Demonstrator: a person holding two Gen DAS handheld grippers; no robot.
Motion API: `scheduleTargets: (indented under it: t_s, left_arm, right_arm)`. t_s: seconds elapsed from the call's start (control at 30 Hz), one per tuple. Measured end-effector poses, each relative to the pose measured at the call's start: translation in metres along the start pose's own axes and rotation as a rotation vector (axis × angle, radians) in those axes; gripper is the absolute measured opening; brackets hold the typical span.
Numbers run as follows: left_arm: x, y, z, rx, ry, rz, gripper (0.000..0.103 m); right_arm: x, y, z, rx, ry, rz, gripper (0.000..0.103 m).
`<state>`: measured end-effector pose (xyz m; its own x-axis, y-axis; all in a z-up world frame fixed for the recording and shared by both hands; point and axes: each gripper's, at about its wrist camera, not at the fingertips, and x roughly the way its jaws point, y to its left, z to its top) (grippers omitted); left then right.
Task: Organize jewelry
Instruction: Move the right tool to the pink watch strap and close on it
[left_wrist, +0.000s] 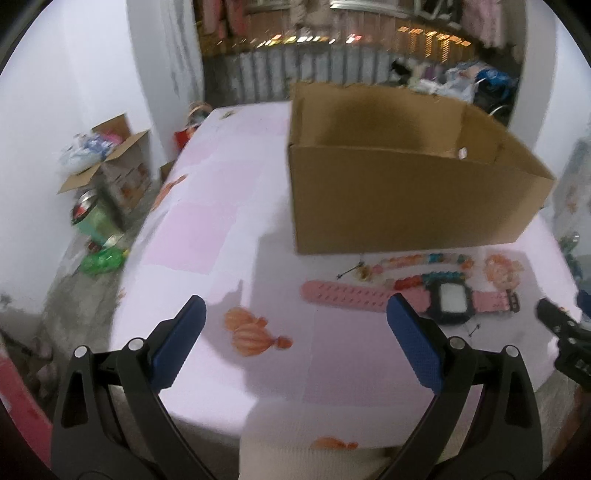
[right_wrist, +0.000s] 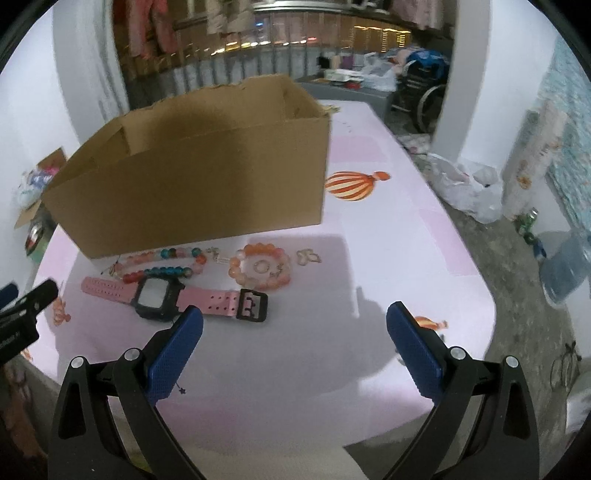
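Watch: pink-strapped watch (right_wrist: 173, 297) with black square case lies flat on the table, just in front of the cardboard box (right_wrist: 192, 184), strap stretched out sideways, black buckle at the end away from the left gripper.
Multicolour beads: 1 bracelet of red, teal and orange beads (right_wrist: 162, 264) lies between watch and box, near the box's front wall; its lower run is touching or nearly touching the watch case.
Peach beads: 1 peach-orange bracelet (right_wrist: 260, 271) lies coiled in front of the box's right end; a small ring (right_wrist: 261, 266) sits inside the coil.
Small items: gold-coloured charm (right_wrist: 308, 256) just beyond the peach beads; 1 thin pin or earring (left_wrist: 349, 269) by the box's front wall at the other end of the row. Details too small to tell.
Box: open top, visible interior looks bare in both views; floor only partly seen.
Right gripper (right_wrist: 294, 328): jaws wide apart, holding nothing, hovering in front of the box over bare tablecloth (right_wrist: 388, 266), one pad (right_wrist: 177, 354) near the watch strap.
Left gripper (left_wrist: 296, 321): jaws wide apart, empty, in front of the box's left part, near the watch's free strap end.
Progress: judged at start; all pieces seen still lie outside the box, 0 placed.
Remaining: pick each piece and place it in the box, presumably.
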<state>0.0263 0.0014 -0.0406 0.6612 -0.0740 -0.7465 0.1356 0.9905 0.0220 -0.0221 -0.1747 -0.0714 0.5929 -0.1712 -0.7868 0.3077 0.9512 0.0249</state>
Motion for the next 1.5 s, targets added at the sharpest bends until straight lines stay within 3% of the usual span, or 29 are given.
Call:
scheduleTargets:
  t_s: [0.17,0.37,0.73,0.8,0.97,1.03,1.37,1.5]
  left_arm:
    - [0.004,0.006,-0.001,-0.012,-0.041,-0.127,0.095]
    - [0.01,0.011,-0.003,-0.053,-0.073,-0.227,0.095]
    - [0.035,-0.002,-0.003,0.016,-0.026,-0.217,0.095]
    - [0.041,-0.007,-0.001,0.049,-0.012,-0.207,0.094]
    - [0.059,-0.008,0.001,0.062,0.054,-0.22,0.069]
    - [0.069,-0.005,0.001,0.044,0.095,-0.23,0.065]
    - [0.072,-0.016,-0.002,0.112,0.099,-0.181,0.064]
    - [0.073,-0.02,-0.001,0.115,0.101,-0.174,0.064]
  right_arm:
    - [0.008,-0.003,-0.002,-0.003,-0.007,0.098,0.097]
    - [0.013,0.002,-0.005,-0.009,-0.011,0.173,0.096]
    - [0.034,-0.003,0.0,0.045,0.049,0.24,0.066]
    - [0.038,-0.003,0.001,0.052,0.062,0.247,0.064]
    - [0.043,0.001,0.002,0.04,0.072,0.253,0.063]
    - [0.044,0.003,0.003,0.03,0.073,0.252,0.063]
    - [0.042,0.017,0.002,-0.032,0.077,0.246,0.051]
    - [0.04,0.024,0.001,-0.039,0.08,0.248,0.041]
